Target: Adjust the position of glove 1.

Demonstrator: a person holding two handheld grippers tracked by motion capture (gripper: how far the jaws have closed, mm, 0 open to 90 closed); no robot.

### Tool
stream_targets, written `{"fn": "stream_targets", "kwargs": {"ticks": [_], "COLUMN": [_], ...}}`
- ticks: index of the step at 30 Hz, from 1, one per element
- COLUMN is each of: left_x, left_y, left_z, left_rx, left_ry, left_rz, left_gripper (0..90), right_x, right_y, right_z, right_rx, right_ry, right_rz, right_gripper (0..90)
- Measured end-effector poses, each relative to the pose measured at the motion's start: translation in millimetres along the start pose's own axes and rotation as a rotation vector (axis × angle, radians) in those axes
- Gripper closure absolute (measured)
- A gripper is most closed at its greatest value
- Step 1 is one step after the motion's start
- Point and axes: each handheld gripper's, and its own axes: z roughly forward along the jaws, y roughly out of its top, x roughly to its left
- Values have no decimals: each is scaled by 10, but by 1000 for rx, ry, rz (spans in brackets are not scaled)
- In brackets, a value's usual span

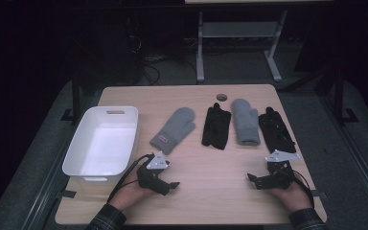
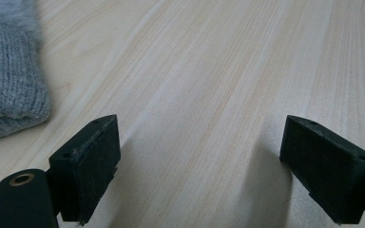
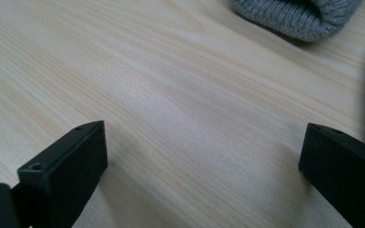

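Across the middle of the wooden table (image 1: 211, 167) lies a row of handwear: a grey mitten (image 1: 174, 128) with a small label, a black glove (image 1: 216, 125), a second grey mitten (image 1: 246, 121) and a second black glove (image 1: 276, 128). My left gripper (image 1: 172, 184) rests low on the table near the front, below the labelled mitten, jaws wide apart and holding nothing. The left gripper view has that mitten's cuff (image 2: 9, 80) at its left edge. My right gripper (image 1: 250, 178) rests at the front right, open and holding nothing. A grey cuff (image 3: 299, 16) lies ahead of its jaws.
A white plastic tub (image 1: 103, 143) with handle slots stands at the table's left side, nothing visible inside it. A round cable hole (image 1: 222, 97) sits near the far edge. Beyond the table are a dark floor, cables and a metal frame (image 1: 239, 43).
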Motion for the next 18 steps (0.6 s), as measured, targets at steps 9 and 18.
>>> {"fn": "stream_targets", "kwargs": {"ticks": [9, 18], "left_x": [-2, -5], "left_y": [8, 8], "left_z": [6, 10], "left_rx": [3, -2], "left_ry": [5, 5], "left_rz": [-3, -8], "left_gripper": [123, 123], "right_x": [11, -51], "right_y": [83, 235], "right_z": [-49, -148], "right_rx": [48, -1], "right_ry": [5, 20], "right_rz": [-5, -18], "right_gripper": [156, 412]}}
